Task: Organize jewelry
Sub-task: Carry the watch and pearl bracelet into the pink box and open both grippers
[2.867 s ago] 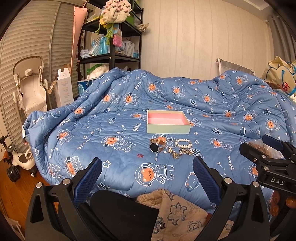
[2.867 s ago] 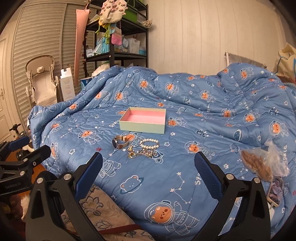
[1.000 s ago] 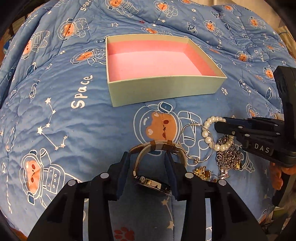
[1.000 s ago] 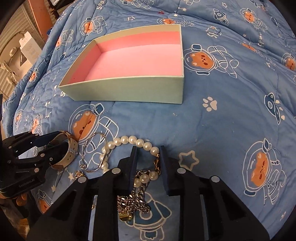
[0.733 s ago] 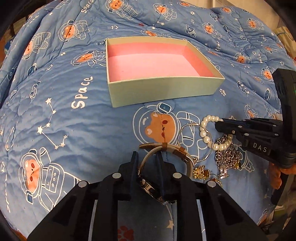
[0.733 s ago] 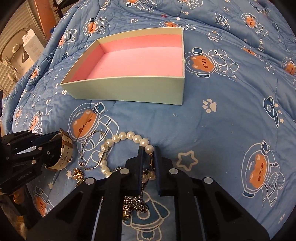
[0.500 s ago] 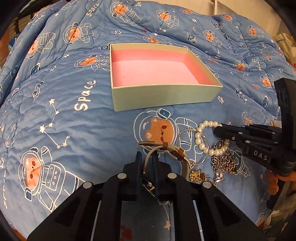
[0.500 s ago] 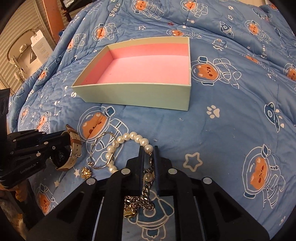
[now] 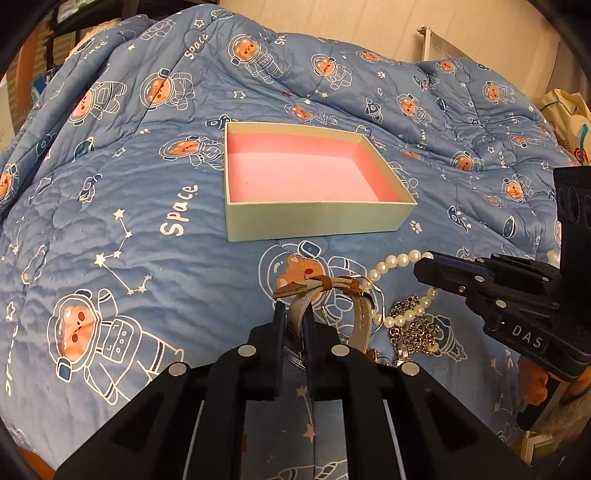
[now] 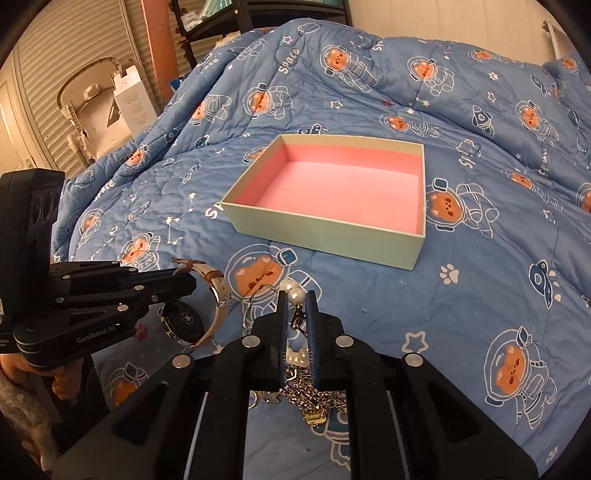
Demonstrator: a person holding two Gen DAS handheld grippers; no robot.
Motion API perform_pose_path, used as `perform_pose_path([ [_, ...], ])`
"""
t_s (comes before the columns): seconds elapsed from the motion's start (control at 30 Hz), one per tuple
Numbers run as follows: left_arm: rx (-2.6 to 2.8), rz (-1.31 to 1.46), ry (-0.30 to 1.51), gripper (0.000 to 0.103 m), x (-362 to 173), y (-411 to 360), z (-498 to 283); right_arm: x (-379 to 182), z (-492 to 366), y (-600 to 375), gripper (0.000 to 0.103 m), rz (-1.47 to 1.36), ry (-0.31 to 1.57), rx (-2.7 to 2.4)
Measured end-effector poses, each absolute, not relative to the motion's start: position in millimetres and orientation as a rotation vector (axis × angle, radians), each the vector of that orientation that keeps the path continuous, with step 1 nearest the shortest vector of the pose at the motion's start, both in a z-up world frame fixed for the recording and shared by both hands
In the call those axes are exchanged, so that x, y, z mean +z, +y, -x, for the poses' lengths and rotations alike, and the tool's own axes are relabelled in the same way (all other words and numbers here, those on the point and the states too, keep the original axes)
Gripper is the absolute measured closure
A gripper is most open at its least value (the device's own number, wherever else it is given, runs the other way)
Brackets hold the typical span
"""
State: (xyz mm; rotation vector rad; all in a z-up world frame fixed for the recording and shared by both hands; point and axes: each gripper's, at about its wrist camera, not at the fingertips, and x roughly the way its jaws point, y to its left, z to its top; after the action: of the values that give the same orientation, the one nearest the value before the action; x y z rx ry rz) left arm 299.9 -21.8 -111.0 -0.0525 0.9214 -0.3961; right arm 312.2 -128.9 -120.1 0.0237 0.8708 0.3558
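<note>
A pale green box with a pink lining [image 9: 306, 177] [image 10: 343, 188] sits empty on the blue bedspread. My left gripper [image 9: 294, 314] is shut on the strap of a wristwatch [image 9: 325, 288] and holds it lifted off the bed; the watch also shows in the right wrist view [image 10: 199, 306]. My right gripper [image 10: 294, 306] is shut on a pearl bracelet [image 10: 293, 291], whose beads show in the left wrist view [image 9: 391, 262]. A silver chain [image 9: 413, 328] [image 10: 314, 391] and a thin wire bangle [image 10: 255, 295] hang or lie under the bracelet.
The blue astronaut-print quilt [image 9: 110, 221] covers the whole bed. A white baby seat [image 10: 92, 103], a white carton [image 10: 131, 99] and a black shelf unit [image 10: 207, 22] stand to the left of the bed. A bag [image 9: 565, 114] lies at the far right.
Both grippers came down from above the bed to the jewelry pile and closed, left on the watch strap, right on the pearl bracelet. Both have since risen a little with their pieces.
</note>
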Motion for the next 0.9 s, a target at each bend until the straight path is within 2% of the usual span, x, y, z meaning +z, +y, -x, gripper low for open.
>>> perform_pose_path([
  [0.27,-0.42,0.042,0.86,0.094,-83.9,-26.9,-305.0,-83.4,-310.0,-125.6,0.093,0.012,0.785,0.403],
  [0.57,-0.417,0.004,0.812,0.094,-61.1,-37.2,-337.8,-51.3,-345.0,-134.3,0.093,0.027,0.706,0.367],
  [0.9,-0.414,-0.009,0.862,0.094,-63.0,-46.6,-396.3,-73.6,-419.8,-148.1,0.093,-0.036,0.78,0.332],
])
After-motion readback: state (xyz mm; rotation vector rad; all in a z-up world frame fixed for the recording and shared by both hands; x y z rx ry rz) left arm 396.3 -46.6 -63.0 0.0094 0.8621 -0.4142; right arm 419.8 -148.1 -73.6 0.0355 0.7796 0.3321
